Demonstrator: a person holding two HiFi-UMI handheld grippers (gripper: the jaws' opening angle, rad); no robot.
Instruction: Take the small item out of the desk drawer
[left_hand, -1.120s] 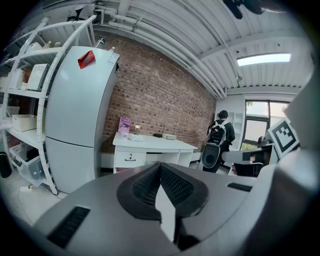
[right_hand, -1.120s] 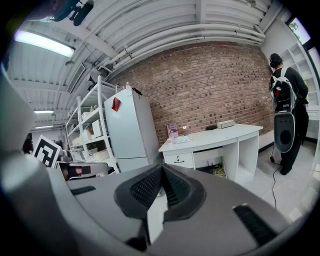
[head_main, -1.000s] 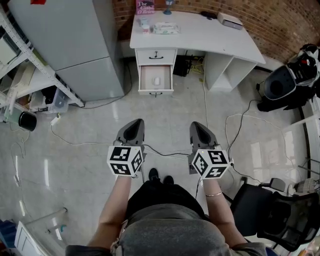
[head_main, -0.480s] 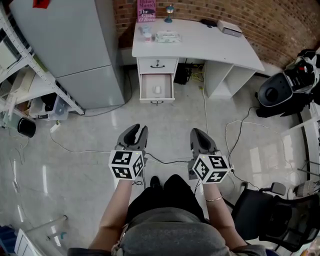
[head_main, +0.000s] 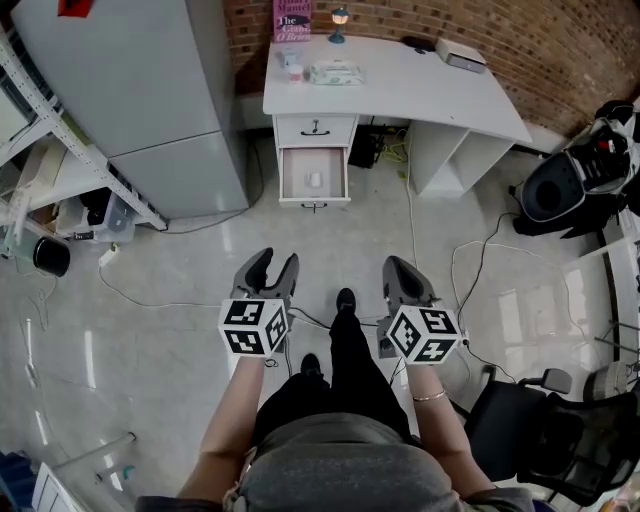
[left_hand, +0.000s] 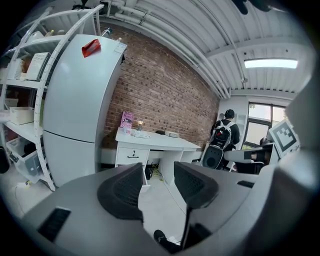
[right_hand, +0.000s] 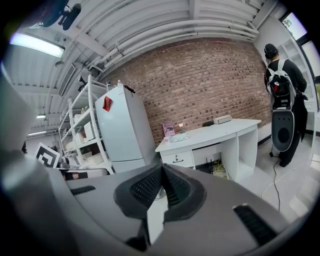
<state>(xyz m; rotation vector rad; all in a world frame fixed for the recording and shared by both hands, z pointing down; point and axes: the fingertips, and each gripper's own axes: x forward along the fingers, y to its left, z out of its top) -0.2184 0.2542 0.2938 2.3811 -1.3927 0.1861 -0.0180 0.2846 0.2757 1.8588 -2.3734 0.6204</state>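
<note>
- White desk (head_main: 420, 80) stands against the brick wall, well apart from both grippers. Its lower drawer (head_main: 296, 168) is already pulled out, and the small item (head_main: 314, 180), pale and rounded, lies inside it.
- Left gripper (head_main: 267, 262) has just been spreading its jaws. A second ago they were pressed together; now they stand apart with only floor between them.
- Right gripper (head_main: 402, 268) has its jaws pressed together, pinching nothing.
- One shoe (head_main: 345, 298) has stepped forward between the grippers, where both feet were side by side before. The drawer and the item have not moved.
- Judging by this, the person is walking up to the desk and readying the left gripper for the pick. The reach has not yet begun.
- Pink book (head_main: 292, 18) at the desk's back edge shows "The" on its cover. The rest is too small to read.
</note>
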